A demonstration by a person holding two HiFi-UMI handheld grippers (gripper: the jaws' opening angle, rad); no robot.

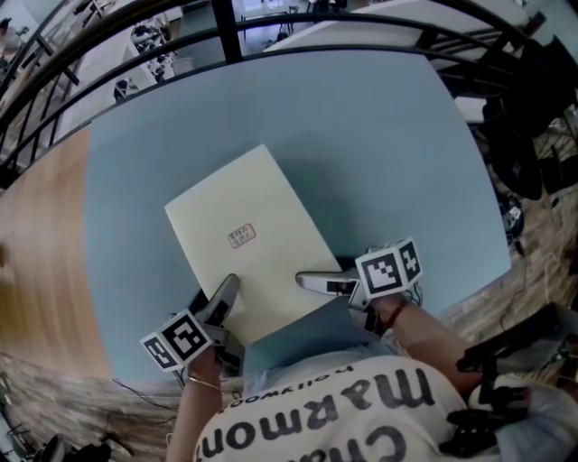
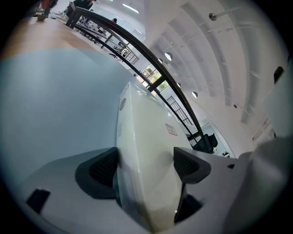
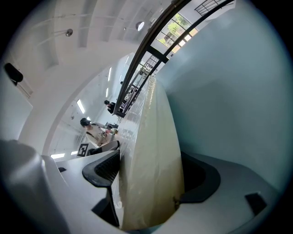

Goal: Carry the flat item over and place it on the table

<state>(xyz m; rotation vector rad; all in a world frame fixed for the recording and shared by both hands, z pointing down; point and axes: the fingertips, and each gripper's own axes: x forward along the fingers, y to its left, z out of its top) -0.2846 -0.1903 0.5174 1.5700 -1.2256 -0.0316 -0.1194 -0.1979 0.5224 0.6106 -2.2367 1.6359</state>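
Flat item (image 1: pixel 253 239): thin rectangular pack, cream/off-white, smooth and glossy, w/ a small red-print label (image 1: pixel 241 235) approx at its centre. The right gripper view shows clear film over it, crinkled at the nipped edge (image 3: pixel 153 160). Table (image 1: pixel 361 135): matte blue-grey top, plain, rounded outline. Item sits over the table's near half, turned diagonal to the near edge, one corner pointing toward the table's far side. Near end is lifted off the top, since one jaw of each gripper lies under it. Cannot tell whether the far end touches the top. Left gripper (image 1: pixel 226 293) at the table's near edge has the item's near-left edge. Left gripper view: jaws closed narrow onto the pack (image 2: pixel 146 151), dark ribbed pads (image 2: pixel 103 171) pressed to both faces, table (image 2: pixel 55 105) off to one side. Right gripper (image 1: pixel 312 281), also at the table's near edge, pinches the near-right edge. Right gripper view: black pads (image 3: pixel 105 169) clamped on both faces, film bunched at the grip, table (image 3: pixel 229 91) behind. Both grips sit on adjacent sides of the item's corner closest to the table's near edge, item fanning out from them toward table centre. Marker cubes (image 1: pixel 176 340) (image 1: pixel 388 266) sit just outside the near edge. Wood-tone floor (image 1: pixel 45 253) left of the table. Dark curved railing (image 1: pixel 271 27) past its far edge.
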